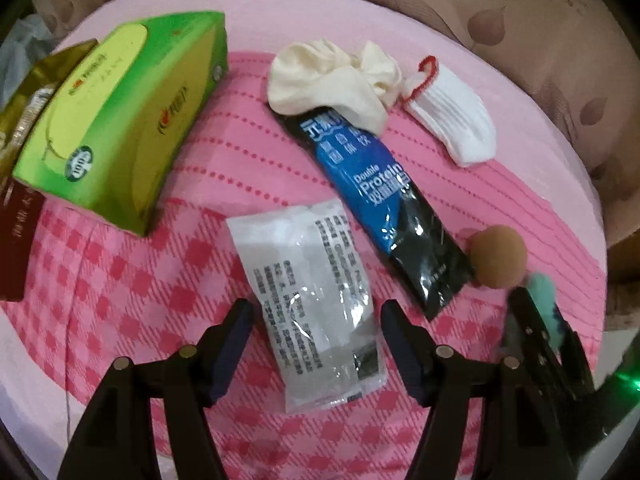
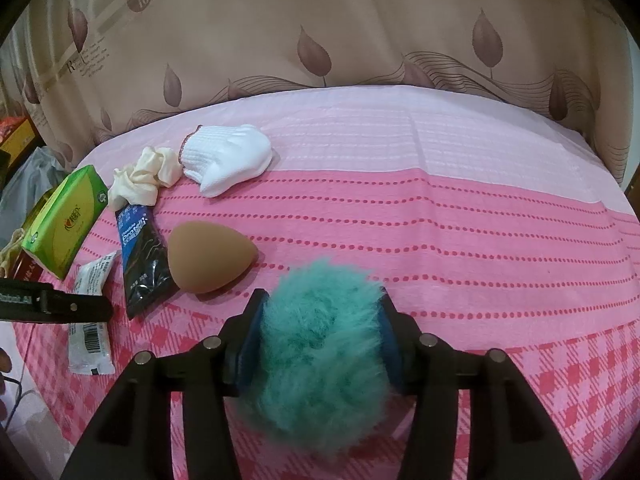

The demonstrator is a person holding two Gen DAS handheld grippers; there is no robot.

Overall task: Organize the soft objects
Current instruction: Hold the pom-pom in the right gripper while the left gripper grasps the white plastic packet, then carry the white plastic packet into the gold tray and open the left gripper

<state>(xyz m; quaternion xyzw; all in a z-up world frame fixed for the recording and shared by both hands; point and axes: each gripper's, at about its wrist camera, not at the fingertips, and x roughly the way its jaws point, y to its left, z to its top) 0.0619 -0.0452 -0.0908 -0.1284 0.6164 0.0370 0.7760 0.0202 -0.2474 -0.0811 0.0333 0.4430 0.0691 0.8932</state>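
My right gripper (image 2: 320, 308) is shut on a fluffy teal pom-pom (image 2: 320, 356) just above the pink cloth (image 2: 480, 240). A tan egg-shaped sponge (image 2: 206, 256) lies just ahead to its left. A white sock (image 2: 228, 160) and a crumpled cream cloth (image 2: 144, 178) lie farther back. My left gripper (image 1: 316, 320) is open, its fingers either side of a clear white plastic packet (image 1: 312, 304). A blue-black protein pouch (image 1: 384, 204) lies beyond, with the cream cloth (image 1: 332, 80), the sock (image 1: 452, 120) and the sponge (image 1: 498, 256) around it.
A green tissue box (image 1: 120, 120) stands at the left, with a gold packet (image 1: 28, 104) and a dark red box (image 1: 16, 240) beside it. A leaf-patterned beige curtain (image 2: 320, 28) hangs behind the table. The right gripper with the pom-pom (image 1: 540, 300) shows in the left wrist view.
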